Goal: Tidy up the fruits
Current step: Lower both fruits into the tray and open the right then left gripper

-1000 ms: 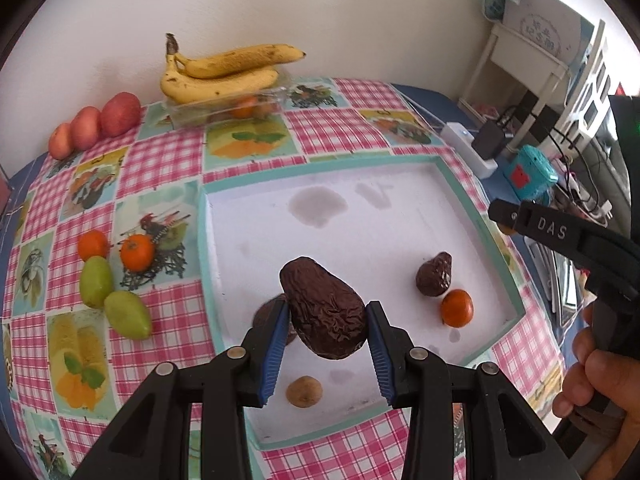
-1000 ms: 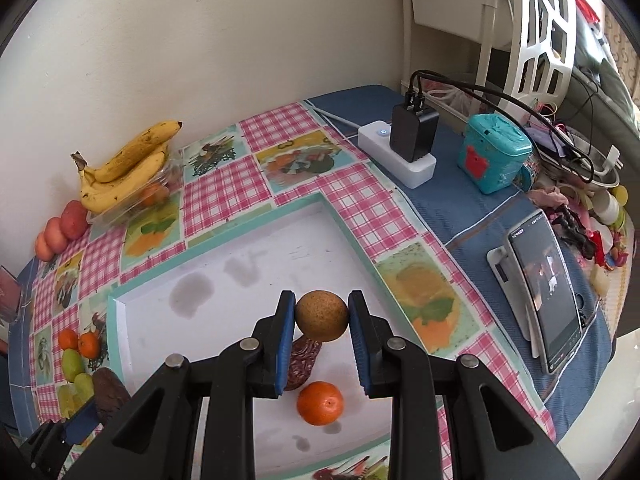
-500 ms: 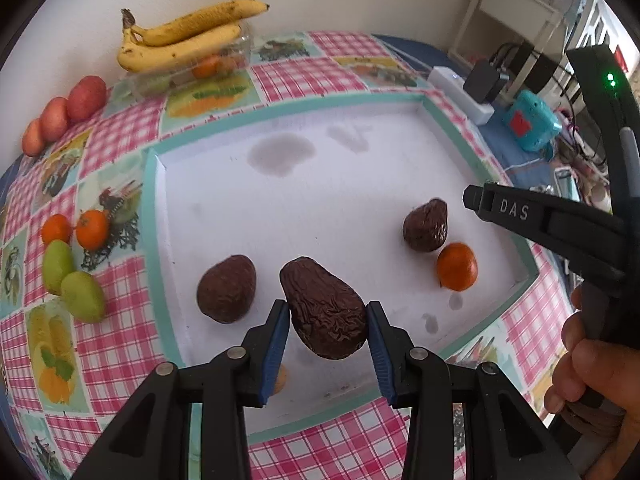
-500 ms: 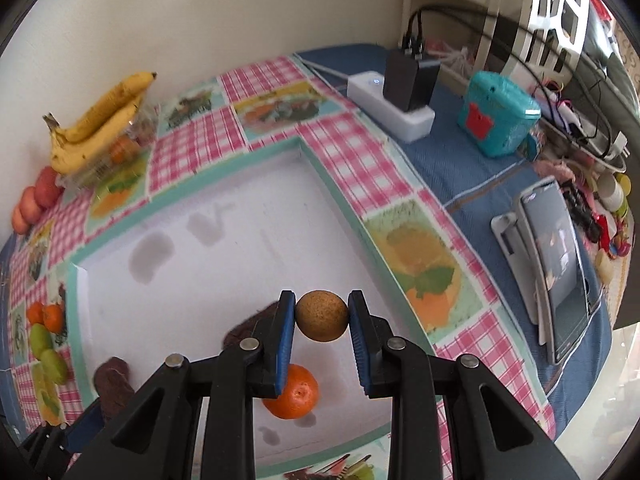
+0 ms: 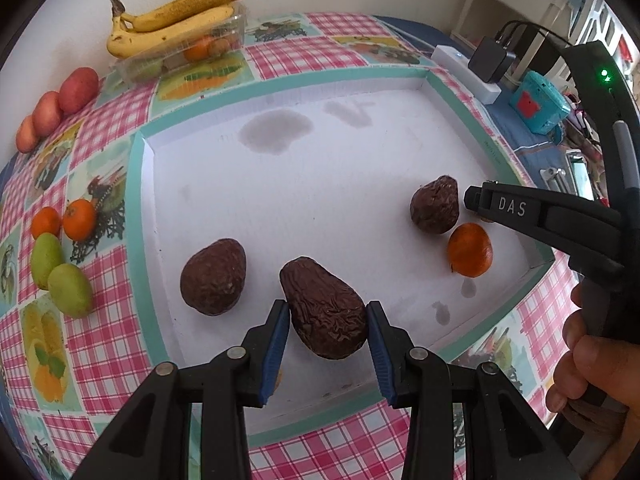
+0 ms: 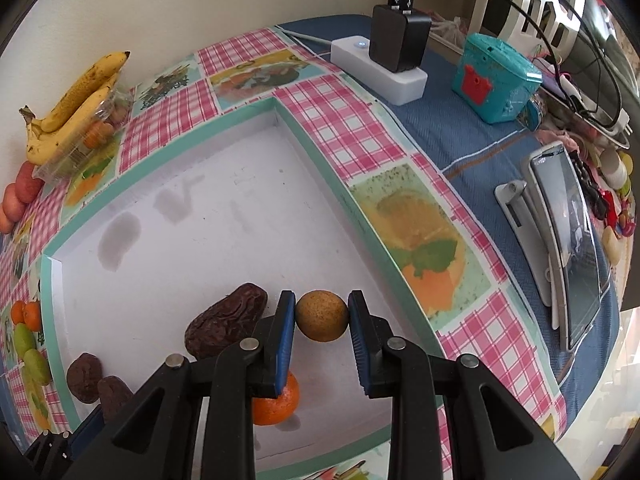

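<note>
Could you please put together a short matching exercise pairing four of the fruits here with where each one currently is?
1. wrinkled avocado
2. small brown fruit
3. bananas
4. green mangoes

A. on the clear plastic box
B. held in the left gripper
C. on the tablecloth, left of the tray
D. held in the right gripper

Pairs: 1-B, 2-D, 3-A, 4-C

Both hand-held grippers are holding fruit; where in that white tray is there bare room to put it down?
The tray's far half, around the grey stains, is bare. So is the middle strip between the left avocado and the right avocado. Crowded: the near right corner, where that avocado and the orange sit.
</note>
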{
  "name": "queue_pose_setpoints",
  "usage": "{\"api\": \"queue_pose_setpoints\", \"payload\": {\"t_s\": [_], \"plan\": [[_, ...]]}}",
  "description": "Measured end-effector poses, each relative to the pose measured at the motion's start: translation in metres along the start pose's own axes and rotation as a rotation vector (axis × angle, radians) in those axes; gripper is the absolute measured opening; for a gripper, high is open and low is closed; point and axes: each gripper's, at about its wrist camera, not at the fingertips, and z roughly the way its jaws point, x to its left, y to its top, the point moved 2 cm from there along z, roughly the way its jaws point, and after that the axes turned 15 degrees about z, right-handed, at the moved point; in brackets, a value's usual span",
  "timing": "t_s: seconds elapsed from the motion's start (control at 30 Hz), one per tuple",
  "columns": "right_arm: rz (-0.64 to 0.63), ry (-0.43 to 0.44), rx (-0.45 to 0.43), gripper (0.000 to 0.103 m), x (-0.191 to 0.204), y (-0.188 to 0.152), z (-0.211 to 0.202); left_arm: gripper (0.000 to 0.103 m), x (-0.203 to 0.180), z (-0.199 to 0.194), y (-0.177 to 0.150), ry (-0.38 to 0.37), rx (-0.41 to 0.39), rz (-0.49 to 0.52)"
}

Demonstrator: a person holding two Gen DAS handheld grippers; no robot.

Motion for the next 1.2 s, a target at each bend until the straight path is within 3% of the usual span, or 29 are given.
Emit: {"api": "queue_pose_setpoints", "payload": {"t_s": [0.47, 0.6, 0.63, 0.7, 0.77, 0.83, 0.9, 0.97, 1.07, 1.2], "plan": [[0.002, -0.005, 0.018, 0.028, -0.001, -0.004, 0.008, 0.044, 0.002, 0.002, 0.002, -0.013, 0.002, -0.022], [-0.007, -0.01, 0.017, 0.029, 0.0, -0.004, 0.008, 0.063, 0.005, -0.003, 0.002, -0.013, -0.014, -0.04], [-0.009, -0.01, 0.015, 0.031, 0.0, -0.003, 0.007, 0.063, 0.006, -0.006, 0.003, -0.014, -0.021, -0.044], [-0.009, -0.02, 0.004, 0.053, 0.0, -0.002, 0.006, 0.064, 0.009, -0.011, 0.003, -0.014, -0.035, -0.052], [0.001, -0.017, -0.014, 0.058, -0.001, 0.001, 0.0, 0.068, 0.011, -0.018, 0.004, -0.008, -0.051, -0.061], [0.005, -0.006, -0.03, 0.061, -0.001, 0.003, -0.007, 0.074, 0.014, -0.026, 0.005, -0.003, -0.073, -0.068], [0.002, -0.007, -0.052, 0.073, -0.001, 0.006, -0.014, 0.082, 0.019, -0.034, 0.006, 0.018, -0.099, -0.086], [0.002, 0.005, -0.072, 0.074, 0.0, 0.008, -0.023, 0.092, 0.028, -0.042, 0.005, 0.052, -0.121, -0.12], [0.013, 0.035, -0.103, 0.095, -0.001, 0.011, -0.035, 0.102, 0.042, -0.053, 0.002, 0.105, -0.155, -0.171], [0.032, 0.057, -0.156, 0.096, -0.001, 0.014, -0.048, 0.103, 0.064, -0.066, -0.004, 0.202, -0.189, -0.232]]}}
